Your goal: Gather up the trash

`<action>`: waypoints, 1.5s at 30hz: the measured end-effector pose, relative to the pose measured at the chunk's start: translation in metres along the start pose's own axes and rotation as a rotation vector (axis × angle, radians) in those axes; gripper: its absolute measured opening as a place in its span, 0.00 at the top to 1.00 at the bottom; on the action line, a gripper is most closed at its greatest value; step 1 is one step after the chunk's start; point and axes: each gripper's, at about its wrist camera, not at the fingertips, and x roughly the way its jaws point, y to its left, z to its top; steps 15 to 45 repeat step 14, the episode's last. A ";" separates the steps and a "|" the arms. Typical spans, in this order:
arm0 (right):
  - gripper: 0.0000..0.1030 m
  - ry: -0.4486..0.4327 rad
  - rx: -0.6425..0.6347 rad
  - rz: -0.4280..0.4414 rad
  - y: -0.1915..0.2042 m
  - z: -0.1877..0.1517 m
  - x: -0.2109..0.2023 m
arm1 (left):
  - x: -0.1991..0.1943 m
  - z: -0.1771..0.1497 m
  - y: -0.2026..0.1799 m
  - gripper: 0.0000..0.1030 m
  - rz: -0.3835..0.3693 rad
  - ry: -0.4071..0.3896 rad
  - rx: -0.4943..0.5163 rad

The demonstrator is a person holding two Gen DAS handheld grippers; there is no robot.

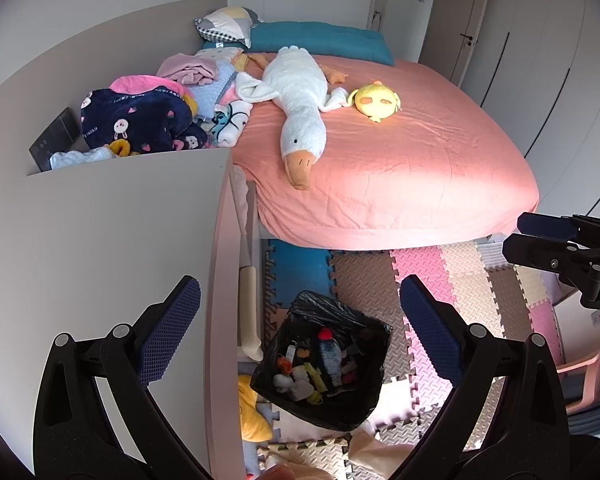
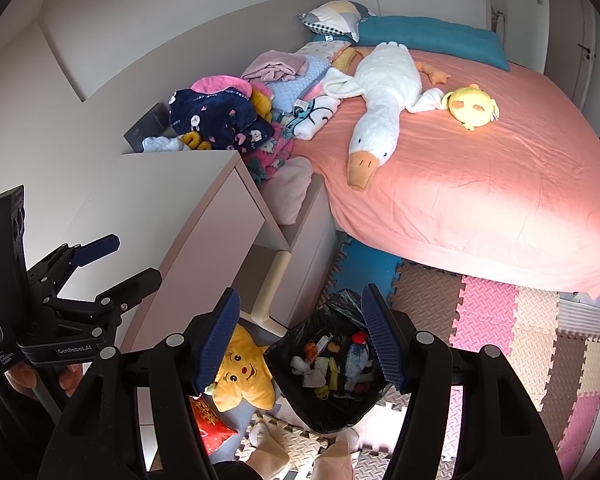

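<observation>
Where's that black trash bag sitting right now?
The black trash bag stands open on the foam floor mats at the foot of the pink bed, low in both views, with the yellow star pillow just to its left by the white cabinet.

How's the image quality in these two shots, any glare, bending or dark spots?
Left wrist view: strong fisheye bending with dark corners, and a sunlit patch washes out the pink bedsheet. Right wrist view: the same curving, the same bright patch on the sheet, while the black trash bag on the floor stays dim but readable. Both views look sharp.
</observation>
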 end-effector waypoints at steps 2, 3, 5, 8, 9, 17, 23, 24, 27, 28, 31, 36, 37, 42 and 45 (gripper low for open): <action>0.38 0.003 0.000 0.000 -0.002 0.000 0.001 | 0.000 0.001 0.000 0.06 -0.002 -0.003 -0.005; 0.38 0.004 0.000 -0.001 -0.002 0.000 0.002 | 0.000 0.000 0.000 0.06 -0.001 -0.007 -0.005; 0.38 0.004 0.000 -0.001 -0.003 0.000 0.002 | -0.001 0.000 -0.001 0.06 0.019 -0.028 0.006; 0.38 0.005 0.002 -0.002 -0.004 0.000 0.003 | 0.002 0.000 -0.001 0.06 0.040 -0.016 0.015; 0.38 0.006 0.001 -0.003 -0.005 0.000 0.004 | 0.004 0.001 -0.001 0.06 0.040 -0.008 0.008; 0.38 0.006 0.001 -0.002 -0.006 0.000 0.004 | 0.003 -0.001 -0.003 0.06 0.048 -0.026 0.035; 0.38 0.006 0.001 -0.002 -0.006 0.000 0.004 | 0.003 -0.001 -0.003 0.06 0.048 -0.026 0.035; 0.38 0.006 0.001 -0.002 -0.006 0.000 0.004 | 0.003 -0.001 -0.003 0.06 0.048 -0.026 0.035; 0.38 0.006 0.001 -0.002 -0.006 0.000 0.004 | 0.003 -0.001 -0.003 0.06 0.048 -0.026 0.035; 0.38 0.006 0.001 -0.002 -0.006 0.000 0.004 | 0.003 -0.001 -0.003 0.06 0.048 -0.026 0.035; 0.38 0.006 0.001 -0.002 -0.006 0.000 0.004 | 0.003 -0.001 -0.003 0.06 0.048 -0.026 0.035; 0.38 0.006 0.001 -0.002 -0.006 0.000 0.004 | 0.003 -0.001 -0.003 0.06 0.048 -0.026 0.035; 0.38 0.006 0.001 -0.002 -0.006 0.000 0.004 | 0.003 -0.001 -0.003 0.06 0.048 -0.026 0.035; 0.38 0.006 0.001 -0.002 -0.006 0.000 0.004 | 0.003 -0.001 -0.003 0.06 0.048 -0.026 0.035; 0.38 0.006 0.001 -0.002 -0.006 0.000 0.004 | 0.003 -0.001 -0.003 0.06 0.048 -0.026 0.035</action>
